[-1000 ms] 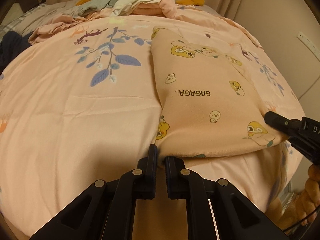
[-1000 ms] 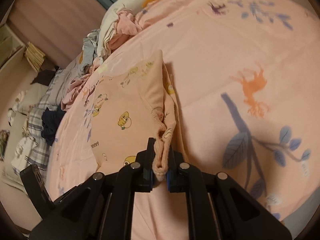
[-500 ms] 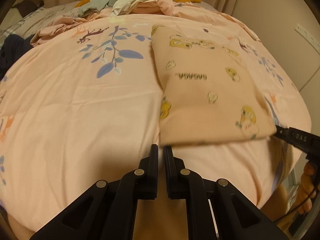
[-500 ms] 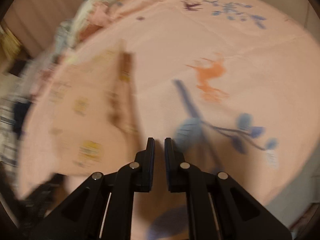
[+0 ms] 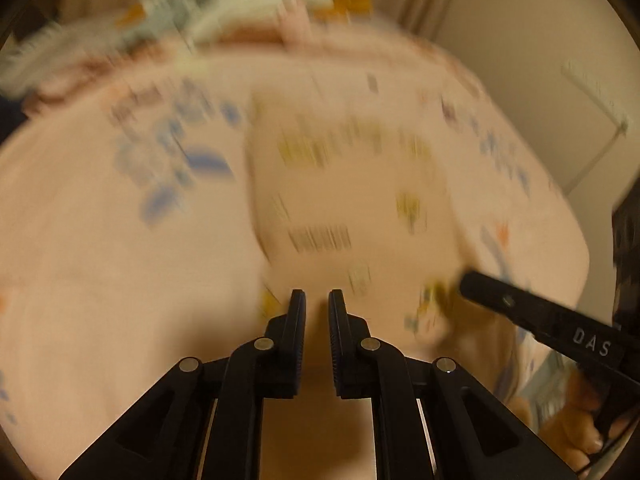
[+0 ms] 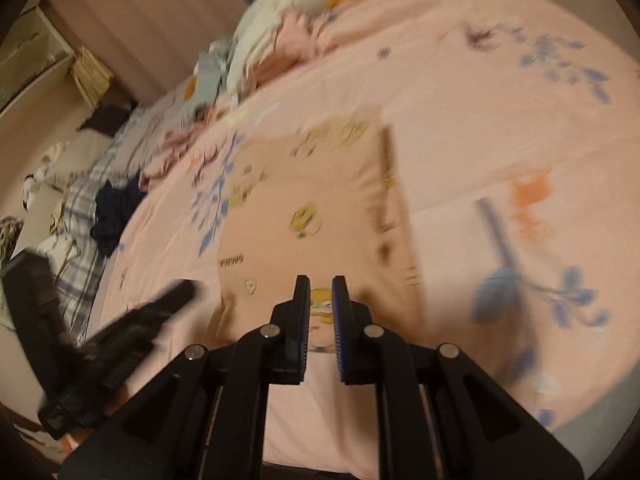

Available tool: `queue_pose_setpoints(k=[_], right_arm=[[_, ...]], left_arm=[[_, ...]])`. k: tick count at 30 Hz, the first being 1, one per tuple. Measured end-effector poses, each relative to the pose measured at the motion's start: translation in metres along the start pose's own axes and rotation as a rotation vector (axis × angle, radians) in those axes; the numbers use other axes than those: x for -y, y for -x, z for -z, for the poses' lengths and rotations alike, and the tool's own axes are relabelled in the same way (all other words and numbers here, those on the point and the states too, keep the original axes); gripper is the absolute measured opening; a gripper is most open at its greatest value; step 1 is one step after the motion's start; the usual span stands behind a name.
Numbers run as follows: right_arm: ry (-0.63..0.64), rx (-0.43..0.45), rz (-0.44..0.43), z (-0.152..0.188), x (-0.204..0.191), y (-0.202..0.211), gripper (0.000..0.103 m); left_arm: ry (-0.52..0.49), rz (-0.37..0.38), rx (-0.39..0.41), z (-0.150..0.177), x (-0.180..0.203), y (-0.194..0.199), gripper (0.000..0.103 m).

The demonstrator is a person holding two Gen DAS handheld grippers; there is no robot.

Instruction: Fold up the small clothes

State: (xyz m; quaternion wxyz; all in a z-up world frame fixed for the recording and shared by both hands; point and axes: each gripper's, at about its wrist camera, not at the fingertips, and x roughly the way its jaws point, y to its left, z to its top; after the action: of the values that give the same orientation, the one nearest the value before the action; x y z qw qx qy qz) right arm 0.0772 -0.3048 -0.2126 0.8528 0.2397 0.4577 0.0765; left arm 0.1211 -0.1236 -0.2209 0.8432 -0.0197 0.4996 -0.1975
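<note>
A folded peach garment (image 5: 352, 208) printed with yellow ducks lies flat on the pink floral bedsheet (image 5: 100, 260). In the left wrist view, which is blurred by motion, my left gripper (image 5: 317, 300) hovers at the garment's near edge. It is shut with nothing between its fingers. My right gripper (image 5: 466, 280) reaches the garment's near right corner from the right. In the right wrist view the right gripper (image 6: 321, 284) is over the garment's (image 6: 316, 208) near end. Its jaws are opening, a narrow gap with no cloth in it. The left gripper (image 6: 186, 288) shows blurred at the left.
A pile of loose clothes (image 6: 272, 36) lies at the bed's far end. A dark garment (image 6: 116, 208) and plaid bedding (image 6: 80, 216) lie to the left. A wall (image 5: 520, 40) stands close on the right, and a hand (image 5: 580, 428) holds the right gripper.
A second ago the right gripper pinched the garment's folded edge; that edge now lies flat and the jaws are empty. Both grippers pulled back, then moved over the garment's near end again.
</note>
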Motion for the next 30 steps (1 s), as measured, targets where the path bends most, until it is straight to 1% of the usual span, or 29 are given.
queue_pose_setpoints(k=[1, 2, 3, 4, 6, 7, 8, 10, 12, 15, 17, 18, 19, 20, 23, 25, 26, 28, 29, 30], right_arm=[[0.004, -0.034, 0.017, 0.003, -0.001, -0.013, 0.013], [0.016, -0.059, 0.038, 0.009, -0.001, -0.020, 0.013], [0.038, -0.091, 0.074, 0.016, 0.001, -0.032, 0.009], [0.049, -0.106, 0.096, 0.022, 0.004, -0.039, 0.006], [0.045, -0.078, 0.077, 0.033, 0.012, -0.037, 0.006], [0.031, -0.080, 0.061, 0.036, 0.015, -0.035, 0.006], [-0.007, -0.090, 0.042, 0.038, 0.021, -0.035, 0.003], [-0.079, -0.095, 0.005, 0.041, 0.033, -0.033, 0.001], [-0.119, -0.094, -0.018, 0.049, 0.041, -0.029, 0.000], [-0.119, -0.105, -0.014, 0.062, 0.038, -0.026, 0.000], [-0.125, -0.111, -0.002, 0.065, 0.035, -0.021, 0.000], [-0.140, -0.116, -0.003, 0.064, 0.036, -0.016, 0.004], [-0.146, -0.118, -0.013, 0.064, 0.035, -0.012, 0.007], [-0.145, -0.115, -0.022, 0.060, 0.032, -0.010, 0.010], [-0.086, -0.058, 0.004, 0.046, 0.022, 0.008, 0.010], [-0.043, -0.014, 0.000, 0.026, 0.014, 0.021, 0.010], [-0.034, -0.001, -0.006, 0.017, 0.011, 0.023, 0.010], [-0.015, 0.041, -0.030, -0.009, 0.007, 0.027, 0.011], [-0.004, 0.057, -0.025, -0.025, 0.005, 0.024, 0.011], [0.005, 0.064, -0.017, -0.034, 0.005, 0.021, 0.011]], left_arm=[[-0.017, -0.031, -0.034, 0.010, 0.003, -0.014, 0.010], [-0.040, -0.059, 0.010, 0.018, 0.005, -0.015, 0.010], [-0.069, -0.074, 0.053, 0.025, 0.009, -0.011, 0.010], [-0.082, -0.085, 0.052, 0.030, 0.012, -0.008, 0.010], [-0.074, -0.081, 0.037, 0.036, 0.013, -0.004, 0.010], [-0.079, -0.068, 0.005, 0.040, 0.012, -0.005, 0.010], [-0.082, -0.059, -0.004, 0.043, 0.011, -0.006, 0.010], [-0.084, -0.034, 0.030, 0.050, 0.008, -0.003, 0.010], [-0.063, -0.013, 0.031, 0.054, 0.004, 0.000, 0.010], [-0.007, 0.041, -0.004, 0.054, -0.004, 0.006, 0.009], [0.005, 0.068, -0.049, 0.051, -0.009, 0.013, 0.010], [0.014, 0.079, -0.065, 0.048, -0.011, 0.018, 0.010], [0.026, 0.089, -0.065, 0.043, -0.014, 0.025, 0.010], [0.039, 0.105, -0.036, 0.036, -0.018, 0.036, 0.010], [0.054, 0.113, 0.085, 0.008, -0.027, 0.066, 0.010], [0.051, 0.135, 0.129, -0.011, -0.031, 0.075, 0.010], [0.059, 0.151, 0.150, -0.027, -0.034, 0.075, 0.010], [0.070, 0.149, 0.167, -0.051, -0.039, 0.066, 0.010], [0.070, 0.148, 0.169, -0.065, -0.040, 0.055, 0.010], [0.068, 0.153, 0.149, -0.076, -0.042, 0.042, 0.010]])
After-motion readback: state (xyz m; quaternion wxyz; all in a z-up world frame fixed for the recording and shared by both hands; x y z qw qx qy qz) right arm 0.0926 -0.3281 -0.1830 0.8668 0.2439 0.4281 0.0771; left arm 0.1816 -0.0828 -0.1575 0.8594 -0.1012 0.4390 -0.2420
